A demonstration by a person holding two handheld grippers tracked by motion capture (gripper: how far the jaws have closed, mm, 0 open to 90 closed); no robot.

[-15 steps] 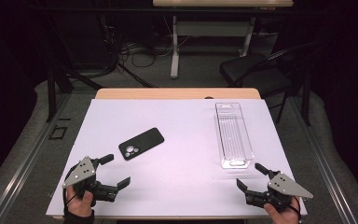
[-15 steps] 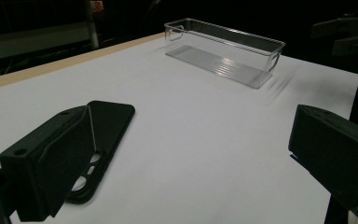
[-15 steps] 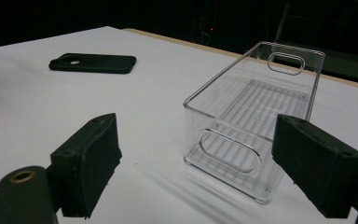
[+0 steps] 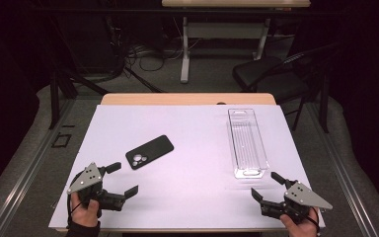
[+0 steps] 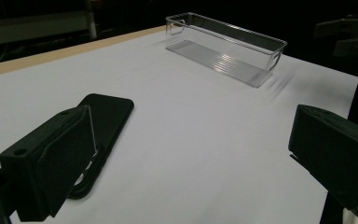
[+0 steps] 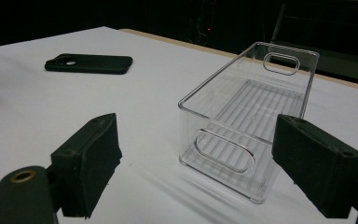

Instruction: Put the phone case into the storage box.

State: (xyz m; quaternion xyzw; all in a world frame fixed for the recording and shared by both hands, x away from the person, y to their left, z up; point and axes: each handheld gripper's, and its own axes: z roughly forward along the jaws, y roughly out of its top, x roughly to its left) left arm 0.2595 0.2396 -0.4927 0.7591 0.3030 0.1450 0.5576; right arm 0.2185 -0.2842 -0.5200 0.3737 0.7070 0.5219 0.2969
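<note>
A black phone (image 4: 149,151) lies face down, camera side up, left of the table's middle. A long clear plastic bin (image 4: 246,142) stands empty at the right. My left gripper (image 4: 122,178) is held open near the front left edge, just short of the phone (image 5: 100,126), which shows beside its left jaw. My right gripper (image 4: 266,184) is open near the front right edge, right in front of the bin's near end (image 6: 242,135). The phone (image 6: 89,63) lies far off to the left in the right gripper view. Both grippers hold nothing.
A white sheet (image 4: 192,163) covers the table, with a wooden strip (image 4: 187,98) along the far edge. A dark chair (image 4: 271,74) and another table's legs stand behind. In the left gripper view the bin (image 5: 226,46) shows at the far side.
Both grippers have stayed about where they were; nothing on the table has moved.
</note>
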